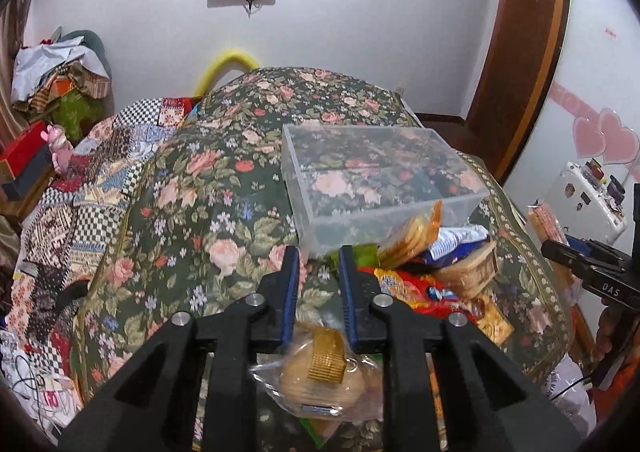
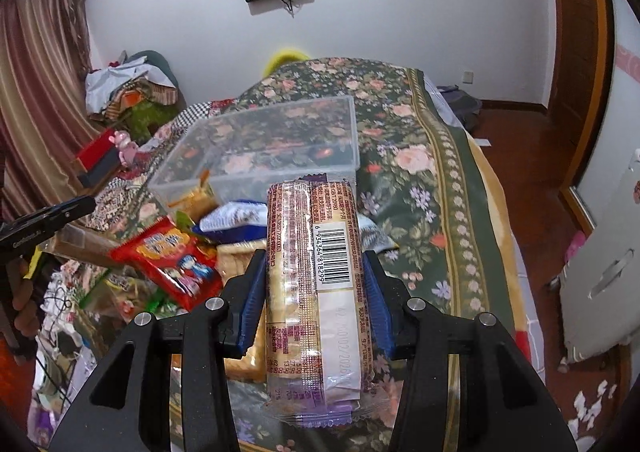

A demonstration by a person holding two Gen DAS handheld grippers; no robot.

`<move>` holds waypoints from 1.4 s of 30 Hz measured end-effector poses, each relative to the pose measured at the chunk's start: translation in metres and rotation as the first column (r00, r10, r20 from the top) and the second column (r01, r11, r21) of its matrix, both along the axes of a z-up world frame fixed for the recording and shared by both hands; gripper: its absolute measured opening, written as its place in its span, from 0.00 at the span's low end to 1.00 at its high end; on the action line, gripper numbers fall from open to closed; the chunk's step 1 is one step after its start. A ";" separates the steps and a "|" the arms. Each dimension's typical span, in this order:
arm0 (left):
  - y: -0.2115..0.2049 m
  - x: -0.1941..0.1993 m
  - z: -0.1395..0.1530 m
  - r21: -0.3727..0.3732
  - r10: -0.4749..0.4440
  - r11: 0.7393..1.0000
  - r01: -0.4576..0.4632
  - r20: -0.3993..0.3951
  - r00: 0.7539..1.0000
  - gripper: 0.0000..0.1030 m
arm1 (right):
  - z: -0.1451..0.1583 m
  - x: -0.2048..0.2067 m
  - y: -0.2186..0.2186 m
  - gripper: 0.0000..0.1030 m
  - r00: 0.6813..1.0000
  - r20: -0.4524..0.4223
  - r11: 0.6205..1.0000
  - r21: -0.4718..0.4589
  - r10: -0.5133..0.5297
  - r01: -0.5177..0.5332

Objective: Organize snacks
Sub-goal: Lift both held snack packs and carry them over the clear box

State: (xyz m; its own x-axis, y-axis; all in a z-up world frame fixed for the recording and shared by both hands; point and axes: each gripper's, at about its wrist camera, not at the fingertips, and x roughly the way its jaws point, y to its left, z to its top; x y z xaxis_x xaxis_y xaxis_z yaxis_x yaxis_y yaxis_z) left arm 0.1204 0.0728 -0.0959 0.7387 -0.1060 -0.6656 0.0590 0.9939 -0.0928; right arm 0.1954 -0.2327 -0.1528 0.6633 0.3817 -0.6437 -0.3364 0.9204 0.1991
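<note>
My left gripper [image 1: 319,260] is shut on the clear top of a bag of round biscuits [image 1: 320,376] with a gold tie, which hangs below the blue pads. My right gripper [image 2: 314,264] is shut on a long biscuit packet [image 2: 320,284] with a barcode, held upright. A clear plastic box [image 1: 360,228] [image 2: 276,104] stands on the floral bedspread just beyond both grippers. It looks empty. A pile of snacks lies against its near side: an orange cracker packet [image 1: 412,232], a blue-white packet [image 2: 232,220] and a red packet [image 2: 172,264].
The floral bedspread [image 1: 208,188] covers a raised bed. A patchwork quilt [image 1: 92,188] and a heap of clothes [image 1: 60,72] lie to the left. A white case [image 1: 584,204] and a wooden door frame [image 1: 520,52] stand at the right, above red-brown floor [image 2: 532,156].
</note>
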 end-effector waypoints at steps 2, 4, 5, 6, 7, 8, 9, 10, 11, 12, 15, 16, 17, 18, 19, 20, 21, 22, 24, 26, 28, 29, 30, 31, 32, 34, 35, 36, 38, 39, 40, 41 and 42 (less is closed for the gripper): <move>-0.001 0.004 0.002 0.007 -0.002 1.000 0.002 -0.001 1.000 0.10 | 0.004 0.001 0.002 0.42 1.000 0.013 1.000 0.007 0.006 -0.006; -0.001 0.007 0.001 0.005 -0.013 1.000 0.013 -0.007 1.000 0.03 | 0.006 0.002 0.005 0.42 1.000 0.020 1.000 0.012 0.014 -0.014; 0.000 0.009 0.000 0.007 -0.006 1.000 0.006 -0.007 1.000 0.03 | 0.006 0.002 0.006 0.42 1.000 0.020 1.000 0.017 0.017 -0.017; 0.002 0.011 -0.002 0.008 0.000 1.000 0.001 -0.013 1.000 0.03 | 0.005 0.002 0.007 0.42 1.000 0.017 1.000 0.020 0.019 -0.020; 0.004 0.013 -0.004 0.002 0.002 1.000 -0.002 -0.025 1.000 0.04 | 0.004 0.002 0.008 0.42 1.000 0.014 1.000 0.022 0.021 -0.022; 0.006 0.015 -0.008 -0.008 0.007 1.000 -0.007 -0.041 0.999 0.04 | 0.002 0.003 0.009 0.42 1.000 0.007 0.999 0.024 0.023 -0.023; 0.009 0.016 -0.011 -0.017 0.009 1.000 -0.010 -0.055 0.998 0.04 | 0.000 0.003 0.009 0.42 1.000 0.000 0.999 0.026 0.025 -0.025; 0.011 0.017 -0.013 -0.024 0.010 1.000 -0.012 -0.066 0.998 0.08 | -0.001 0.003 0.009 0.42 1.000 -0.006 0.999 0.028 0.026 -0.026; 0.013 0.017 -0.015 -0.031 0.016 0.999 -0.018 -0.075 0.997 0.12 | -0.003 0.003 0.009 0.42 1.000 -0.013 0.999 0.029 0.027 -0.026; 0.016 0.015 -0.016 -0.038 0.023 0.999 -0.026 -0.081 0.996 0.21 | -0.004 0.003 0.009 0.42 1.000 -0.016 0.999 0.027 0.026 -0.026; 0.021 0.008 -0.020 -0.056 0.041 0.997 -0.046 -0.094 0.995 0.61 | -0.006 0.003 0.009 0.42 0.999 -0.024 0.999 0.023 0.025 -0.025; 0.022 0.006 -0.022 -0.056 0.048 0.997 -0.054 -0.101 0.994 0.68 | -0.006 0.004 0.008 0.42 0.999 -0.026 0.999 0.024 0.025 -0.024; 0.023 0.005 -0.025 -0.054 0.051 0.997 -0.057 -0.115 0.992 0.69 | -0.006 0.004 0.008 0.42 0.999 -0.028 0.999 0.025 0.023 -0.023; 0.022 0.005 -0.030 -0.055 0.046 0.997 -0.055 -0.138 0.989 0.69 | -0.006 0.004 0.009 0.42 0.999 -0.028 0.999 0.025 0.023 -0.022; 0.022 0.006 -0.036 -0.058 0.042 0.997 -0.053 -0.168 0.985 0.69 | -0.007 0.004 0.009 0.42 0.999 -0.029 0.999 0.024 0.022 -0.021; 0.021 0.007 -0.042 -0.059 0.042 0.997 -0.054 -0.190 0.981 0.69 | -0.007 0.003 0.009 0.42 0.999 -0.030 0.999 0.024 0.021 -0.021; 0.021 0.008 -0.049 -0.062 0.042 0.997 -0.056 -0.218 0.975 0.69 | -0.007 0.003 0.009 0.42 0.999 -0.031 0.999 0.025 0.022 -0.021; 0.020 0.009 -0.055 -0.069 0.038 0.996 -0.056 -0.242 0.970 0.69 | -0.008 0.003 0.010 0.42 0.999 -0.033 0.999 0.025 0.022 -0.021; 0.019 0.012 -0.068 -0.093 0.032 0.994 -0.061 -0.283 0.958 0.69 | -0.008 0.003 0.010 0.42 0.999 -0.033 0.999 0.025 0.024 -0.023; 0.018 0.014 -0.075 -0.099 0.031 0.993 -0.063 -0.300 0.953 0.69 | -0.007 0.003 0.011 0.42 0.999 -0.031 1.000 0.020 0.024 -0.023; 0.016 0.015 -0.080 -0.087 0.037 0.994 -0.067 -0.310 0.950 0.64 | -0.007 0.003 0.010 0.42 0.999 -0.031 1.000 0.021 0.022 -0.021; 0.015 0.016 -0.082 -0.078 0.045 0.994 -0.073 -0.314 0.948 0.61 | -0.007 0.004 0.010 0.42 0.999 -0.032 1.000 0.024 0.021 -0.020; 0.015 0.018 -0.084 -0.073 0.050 0.994 -0.077 -0.322 0.945 0.52 | -0.007 0.004 0.009 0.42 0.999 -0.032 1.000 0.025 0.019 -0.019; 0.016 0.019 -0.086 -0.078 0.051 0.994 -0.081 -0.330 0.943 0.42 | -0.008 0.005 0.009 0.42 0.999 -0.032 0.999 0.027 0.018 -0.017; 0.018 0.020 -0.089 -0.086 0.053 0.993 -0.087 -0.339 0.939 0.38 | -0.008 0.005 0.009 0.42 0.999 -0.033 0.999 0.029 0.017 -0.016; 0.019 0.019 -0.089 -0.082 0.060 0.992 -0.092 -0.326 0.943 0.37 | -0.008 0.005 0.009 0.42 0.999 -0.032 0.999 0.031 0.018 -0.017; 0.019 0.018 -0.089 -0.069 0.069 0.993 -0.096 -0.319 0.945 0.37 | -0.007 0.005 0.010 0.42 0.999 -0.031 0.999 0.031 0.018 -0.017; 0.018 0.017 -0.088 -0.053 0.079 0.994 -0.100 -0.310 0.948 0.37 | -0.007 0.005 0.010 0.42 0.999 -0.031 0.999 0.032 0.019 -0.018; 0.018 0.014 -0.083 -0.046 0.086 0.994 -0.103 -0.292 0.953 0.37 | -0.006 0.006 0.010 0.42 0.999 -0.029 0.999 0.032 0.020 -0.019; 0.019 0.012 -0.078 -0.045 0.087 0.994 -0.103 -0.279 0.956 0.37 | -0.005 0.006 0.010 0.42 0.999 -0.026 0.999 0.031 0.020 -0.019; 0.019 0.011 -0.074 -0.041 0.089 0.994 -0.103 -0.267 0.960 0.37 | -0.004 0.007 0.011 0.42 1.000 -0.021 0.999 0.028 0.021 -0.020; 0.019 0.009 -0.066 -0.029 0.094 0.994 -0.104 -0.244 0.965 0.37 | -0.002 0.008 0.011 0.42 1.000 -0.016 0.999 0.027 0.021 -0.021; 0.019 0.009 -0.060 -0.024 0.096 0.994 -0.104 -0.228 0.969 0.37 | -0.001 0.009 0.012 0.42 1.000 -0.012 0.999 0.027 0.022 -0.021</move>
